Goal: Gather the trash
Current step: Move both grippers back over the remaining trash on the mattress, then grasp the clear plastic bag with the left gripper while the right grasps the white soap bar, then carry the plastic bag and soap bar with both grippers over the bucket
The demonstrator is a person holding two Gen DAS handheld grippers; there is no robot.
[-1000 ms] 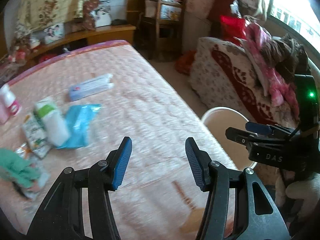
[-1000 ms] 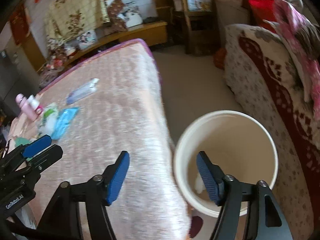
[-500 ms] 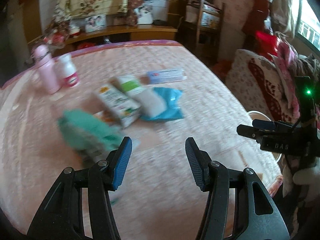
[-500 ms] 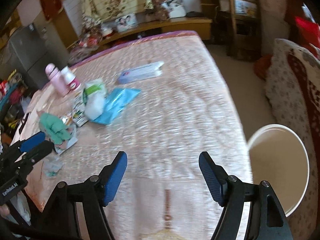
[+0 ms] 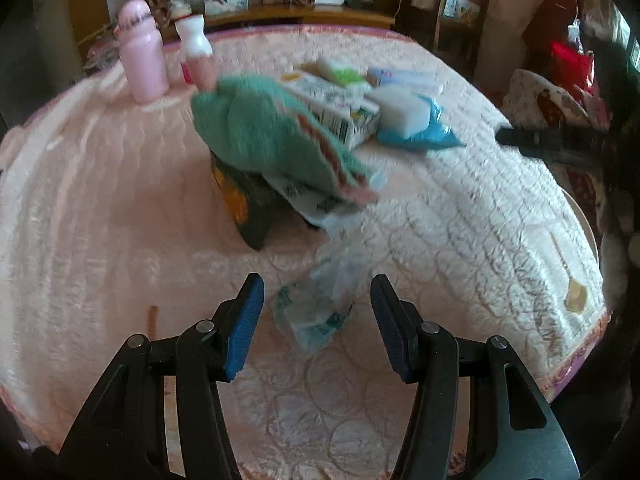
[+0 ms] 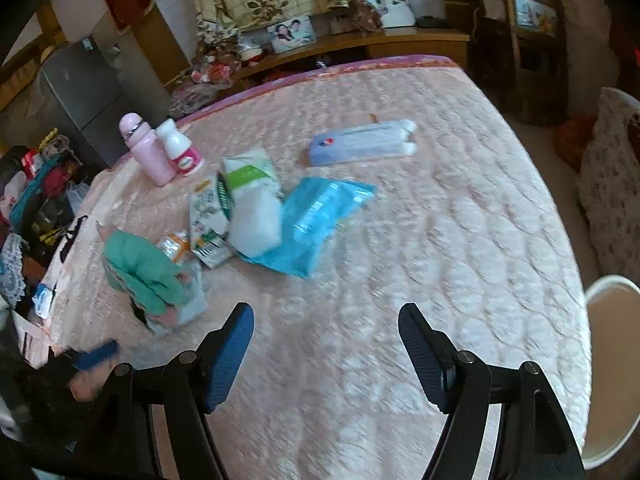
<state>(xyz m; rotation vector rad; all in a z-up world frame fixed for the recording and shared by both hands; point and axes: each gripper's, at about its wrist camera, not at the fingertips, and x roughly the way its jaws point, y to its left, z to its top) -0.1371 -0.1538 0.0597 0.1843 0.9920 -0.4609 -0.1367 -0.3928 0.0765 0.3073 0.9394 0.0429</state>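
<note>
My left gripper (image 5: 316,308) is open just above a crumpled clear plastic wrapper (image 5: 316,312) that lies on the pink mattress (image 5: 100,220) between its blue pads. Beyond it a green cloth (image 5: 260,128) covers dark and orange packets. A white carton (image 5: 336,108), a white pack (image 5: 404,112) and a blue bag (image 5: 432,132) lie behind. My right gripper (image 6: 326,332) is open over bare mattress (image 6: 460,200), with nothing between its fingers. From the right wrist view the green cloth (image 6: 140,268), blue bag (image 6: 320,216) and a long blue-white tube box (image 6: 360,144) show. A cream bin (image 6: 612,380) stands at the right.
A pink bottle (image 5: 142,60) and a white bottle (image 5: 194,48) stand at the mattress's far left. A patterned sofa (image 6: 612,184) lies to the right of the bed. Shelves and a wooden ledge (image 6: 360,40) line the back wall. Clutter fills the floor at left (image 6: 36,192).
Both grippers have swung left from the bin side toward the pile of items. The left one has dropped lower and now straddles the clear wrapper. The right gripper's fingers stand slightly wider.
</note>
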